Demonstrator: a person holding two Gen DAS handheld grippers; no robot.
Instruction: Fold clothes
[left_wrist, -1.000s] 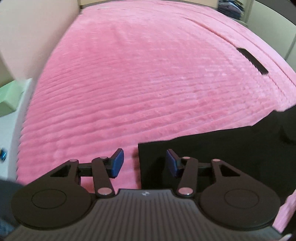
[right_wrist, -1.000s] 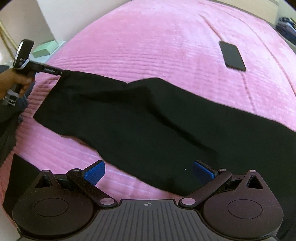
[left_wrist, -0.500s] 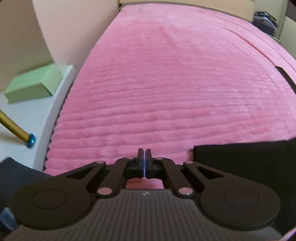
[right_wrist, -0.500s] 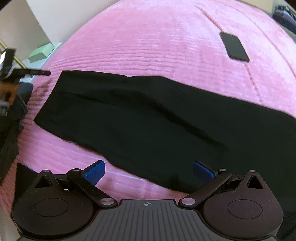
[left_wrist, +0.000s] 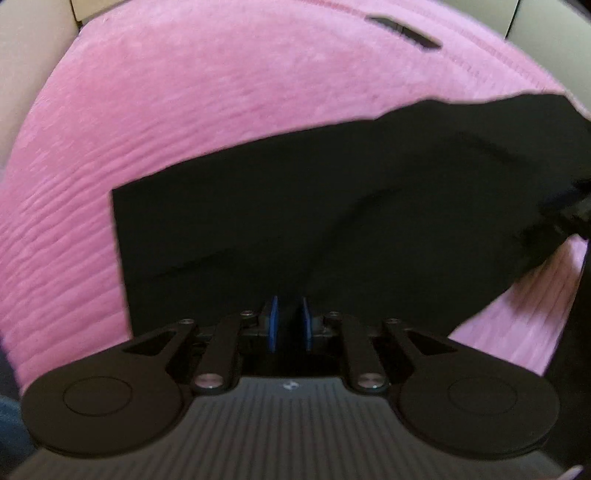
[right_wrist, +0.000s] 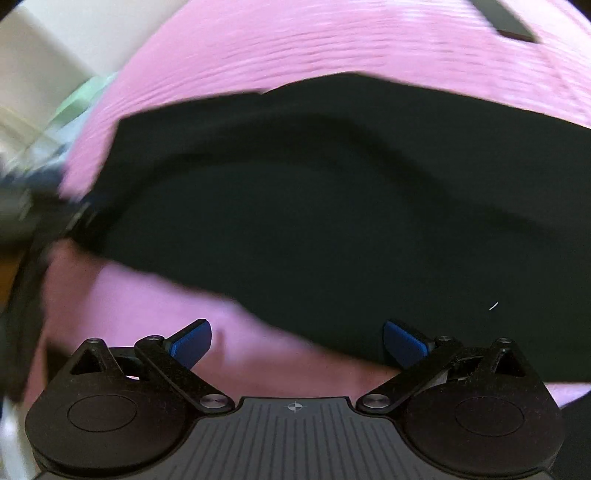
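Black garment (left_wrist: 332, 206) lies across pink bedspread (left_wrist: 184, 110). Left gripper (left_wrist: 290, 325): narrow gap, garment edge between its pads. Right gripper (right_wrist: 297, 343): spread wide, empty, at garment's 6 o'clock edge. Phone (left_wrist: 406, 31) at 1 o'clock.

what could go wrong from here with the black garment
1. The left gripper has only a narrow gap around the black garment; a thin pinch may slip when lifted.
2. The right gripper is open at the hem, so that side could sag and crease.
3. The phone lies beyond, within sweep.
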